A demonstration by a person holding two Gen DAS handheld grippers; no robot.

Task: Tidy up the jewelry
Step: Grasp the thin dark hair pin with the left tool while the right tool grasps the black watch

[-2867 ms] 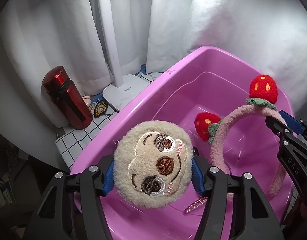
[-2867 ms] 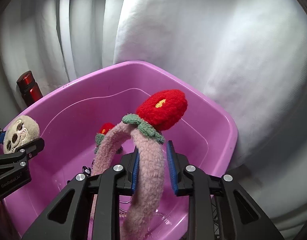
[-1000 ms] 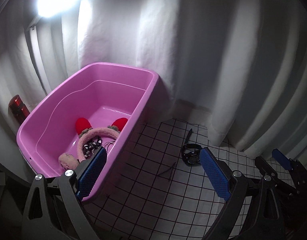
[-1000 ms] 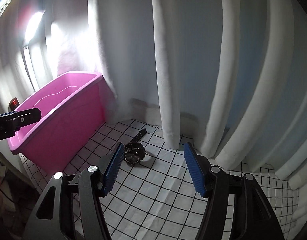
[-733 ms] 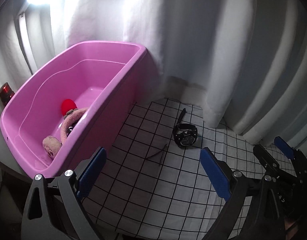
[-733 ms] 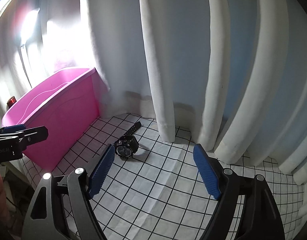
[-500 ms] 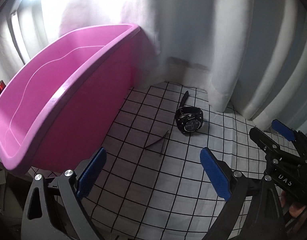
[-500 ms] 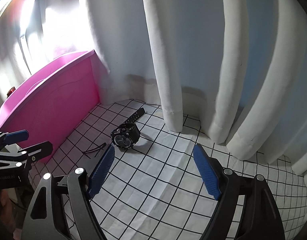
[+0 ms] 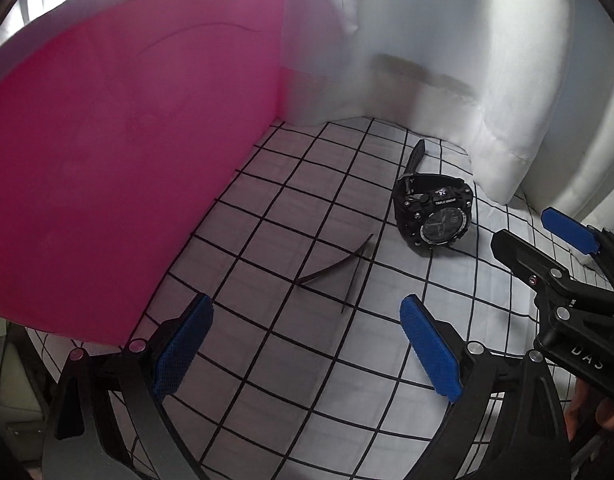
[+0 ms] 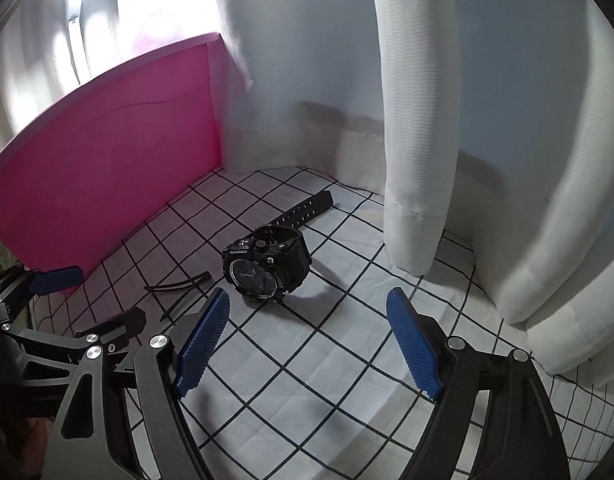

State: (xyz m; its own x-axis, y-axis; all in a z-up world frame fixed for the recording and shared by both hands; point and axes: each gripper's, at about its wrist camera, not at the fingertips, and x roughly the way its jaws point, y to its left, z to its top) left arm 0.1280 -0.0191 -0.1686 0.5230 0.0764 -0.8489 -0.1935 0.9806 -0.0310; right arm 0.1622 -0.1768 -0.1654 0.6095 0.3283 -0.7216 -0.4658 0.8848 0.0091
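Note:
A black sport watch (image 9: 435, 210) lies on the checked cloth, strap trailing toward the curtain; it also shows in the right wrist view (image 10: 267, 266). A thin dark hair clip (image 9: 339, 270) lies just left of it, and shows in the right wrist view (image 10: 181, 286). My left gripper (image 9: 307, 344) is open and empty, low over the cloth just short of the clip. My right gripper (image 10: 307, 338) is open and empty, just short of the watch. The pink tub (image 9: 119, 152) stands at the left; its inside is hidden.
White curtains (image 10: 427, 128) hang close behind the watch and along the right. The tub's side wall (image 10: 107, 172) borders the cloth on the left. The right gripper's fingers (image 9: 563, 256) reach in at the right of the left wrist view.
Both grippers let go of the plush item and the strawberry headband in the tub, swung right, and dropped low toward the watch and clip. Both jaws now stand open.

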